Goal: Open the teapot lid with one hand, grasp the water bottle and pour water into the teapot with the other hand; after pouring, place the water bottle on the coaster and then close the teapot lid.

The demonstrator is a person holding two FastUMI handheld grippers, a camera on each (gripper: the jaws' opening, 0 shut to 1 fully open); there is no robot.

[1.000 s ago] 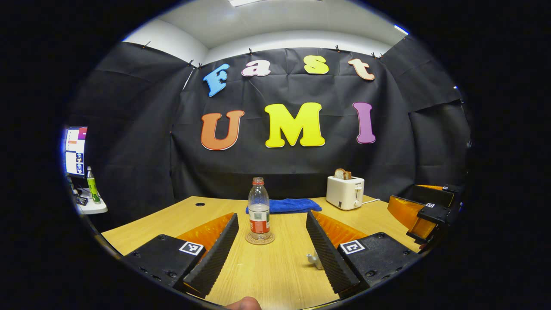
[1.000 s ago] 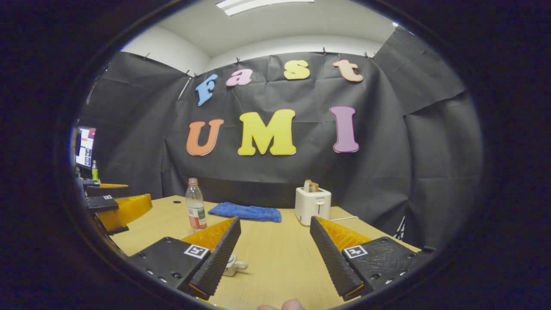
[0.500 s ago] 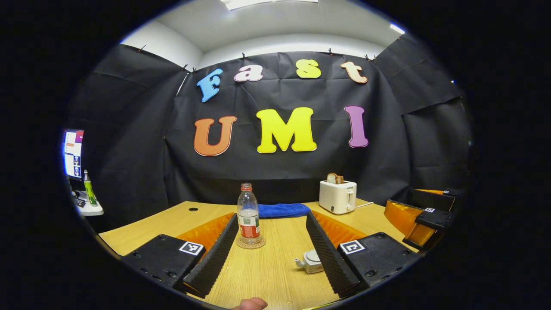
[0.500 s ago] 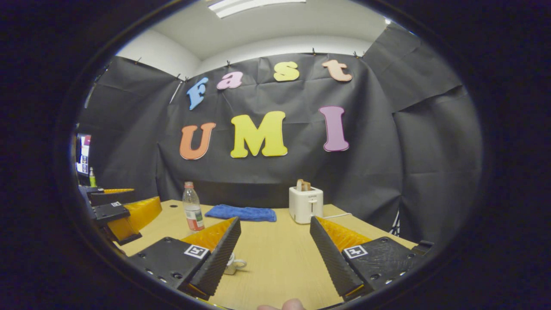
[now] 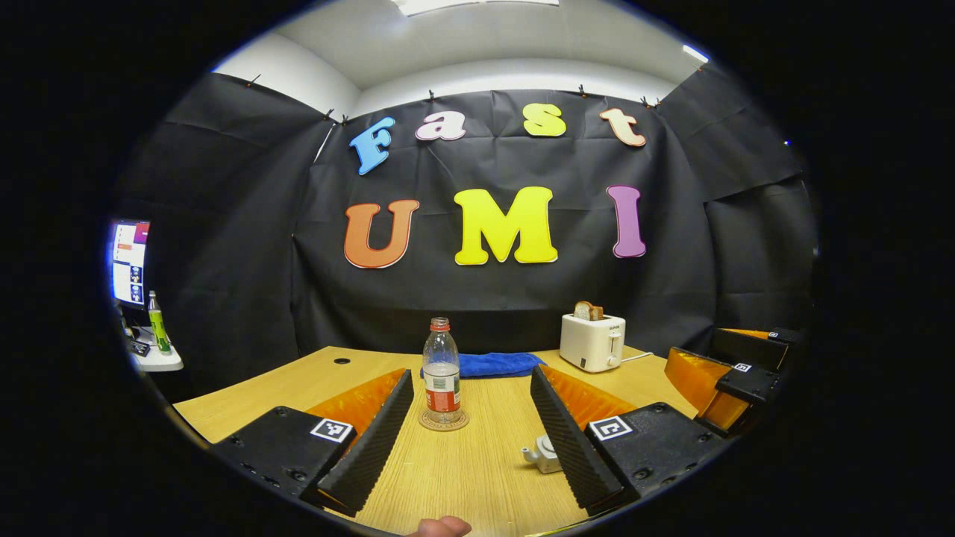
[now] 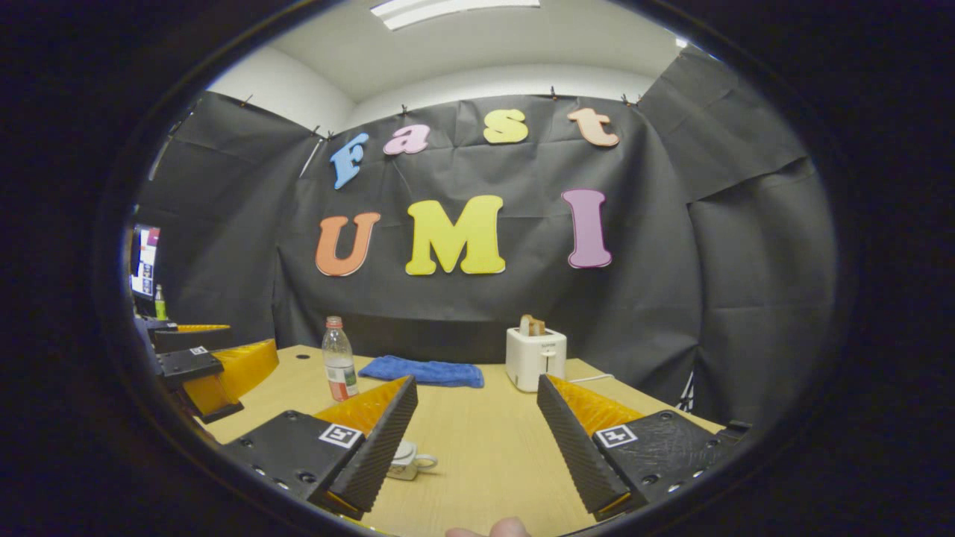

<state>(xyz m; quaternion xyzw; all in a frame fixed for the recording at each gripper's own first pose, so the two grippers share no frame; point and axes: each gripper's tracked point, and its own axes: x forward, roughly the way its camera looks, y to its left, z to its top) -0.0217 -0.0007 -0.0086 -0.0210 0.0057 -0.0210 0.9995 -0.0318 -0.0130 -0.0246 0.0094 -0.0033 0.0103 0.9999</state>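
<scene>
Left claw (image 5: 470, 440) is hanging wide open over the worktop (image 5: 462, 477) in the left gripper view, gripping nothing. Between its fingers the bottle (image 5: 442, 373) is standing upright, long axis vertical, cap up, right on the coaster (image 5: 443, 421). Teapot (image 5: 545, 452) is sitting low beside the right-hand finger, half hidden, spout pointing left in this view; I can't tell here whether the lid is on. Right claw (image 5: 735, 380) is hovering at the far right edge.

Over to the right gripper view: right claw (image 6: 474, 440) is gaping too, empty. Teapot (image 6: 409, 461) is peeking out past the left-hand finger, handle loop pointing right in this view. Bottle (image 6: 339, 359) is standing well behind it, upright.

Bottle on coaster, both claws free: that's fitting either the opening or the finish. For any grab, I'd judge it best to come in level, close across the bottle's middle and keep it vertical; for the lid, pinch the knob squarely from above.
</scene>
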